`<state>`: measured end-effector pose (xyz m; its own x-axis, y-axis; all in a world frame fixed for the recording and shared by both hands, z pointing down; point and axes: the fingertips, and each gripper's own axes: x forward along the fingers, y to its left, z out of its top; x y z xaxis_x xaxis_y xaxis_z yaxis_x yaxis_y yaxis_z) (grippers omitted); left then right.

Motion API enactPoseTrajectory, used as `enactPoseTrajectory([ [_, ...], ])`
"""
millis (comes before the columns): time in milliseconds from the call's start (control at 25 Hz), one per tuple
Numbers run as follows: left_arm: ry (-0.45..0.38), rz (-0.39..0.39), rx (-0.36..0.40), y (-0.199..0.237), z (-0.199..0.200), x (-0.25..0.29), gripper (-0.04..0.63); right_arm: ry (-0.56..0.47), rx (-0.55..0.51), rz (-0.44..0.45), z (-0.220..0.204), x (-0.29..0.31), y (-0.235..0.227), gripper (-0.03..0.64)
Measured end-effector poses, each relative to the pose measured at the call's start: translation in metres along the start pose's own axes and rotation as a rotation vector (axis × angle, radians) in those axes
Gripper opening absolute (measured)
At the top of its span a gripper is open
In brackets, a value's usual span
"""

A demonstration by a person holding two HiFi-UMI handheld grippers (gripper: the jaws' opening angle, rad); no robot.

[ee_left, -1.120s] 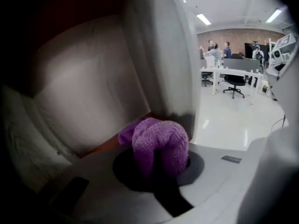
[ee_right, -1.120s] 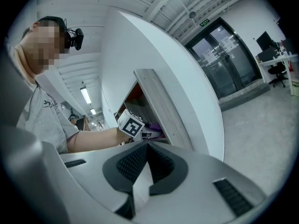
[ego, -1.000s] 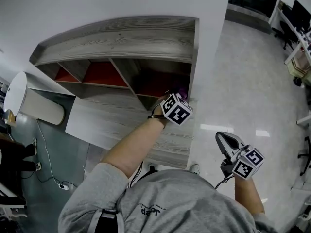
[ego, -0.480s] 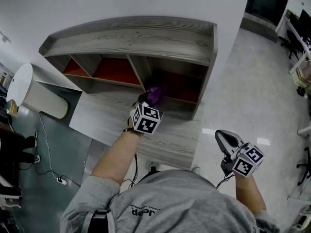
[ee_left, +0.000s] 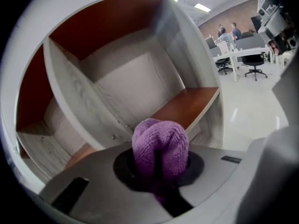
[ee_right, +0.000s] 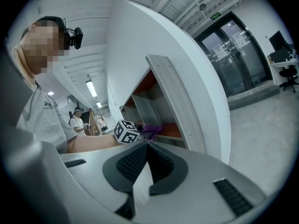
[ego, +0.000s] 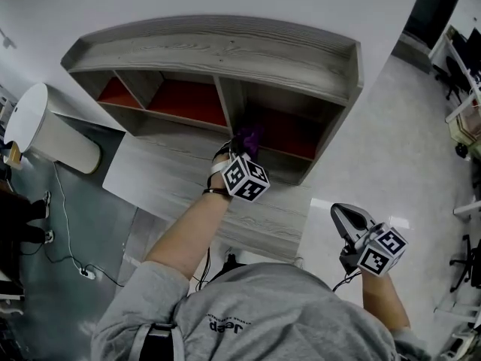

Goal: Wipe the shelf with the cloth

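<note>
Left gripper [ee_left: 161, 164] pinches a nubby purple cloth [ee_left: 160, 141], half-buried between its jaws, before the wood-grain shelf [ego: 225, 51]; right gripper [ee_right: 145, 149] closed, empty.

A white round-topped cylinder [ego: 39, 140] stands at left on dark flooring [ego: 64, 314], a thin cable [ego: 65, 228] trailing beside it. Glossy pale tiles [ego: 398, 141] spread rightward. Far off stand black office chairs [ee_left: 254, 59] and glass doors [ee_right: 238, 55].

Purple cloth [ee_left: 160, 146]; grey wood-grain shelf [ego: 218, 47], red inside.
</note>
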<state>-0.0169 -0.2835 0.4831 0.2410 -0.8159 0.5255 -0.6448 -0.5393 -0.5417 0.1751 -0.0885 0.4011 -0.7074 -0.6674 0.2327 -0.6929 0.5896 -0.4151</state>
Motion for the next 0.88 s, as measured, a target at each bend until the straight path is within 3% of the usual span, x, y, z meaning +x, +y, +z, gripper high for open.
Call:
enactPoseTrajectory([
  [360,-0.117,-0.249,0.068,-0.127,0.104,0.004,0.069,-0.053,0.043,-0.062,-0.009,-0.045,-0.026,0.021],
  [560,-0.154,-0.297,0.028,-0.139,0.111,-0.002,0.069,-0.086,0.04,-0.066,-0.001,-0.062,-0.035,0.021],
  [680,-0.159,-0.263,0.04,-0.123,0.107,-0.012,0.069,-0.104,0.027,-0.048,0.009,-0.061,-0.035,0.021],
  [880,-0.146,-0.048,0.123,-0.049,0.098,-0.044,0.069,-0.116,-0.017,0.073,0.025,-0.032,-0.022,0.021],
])
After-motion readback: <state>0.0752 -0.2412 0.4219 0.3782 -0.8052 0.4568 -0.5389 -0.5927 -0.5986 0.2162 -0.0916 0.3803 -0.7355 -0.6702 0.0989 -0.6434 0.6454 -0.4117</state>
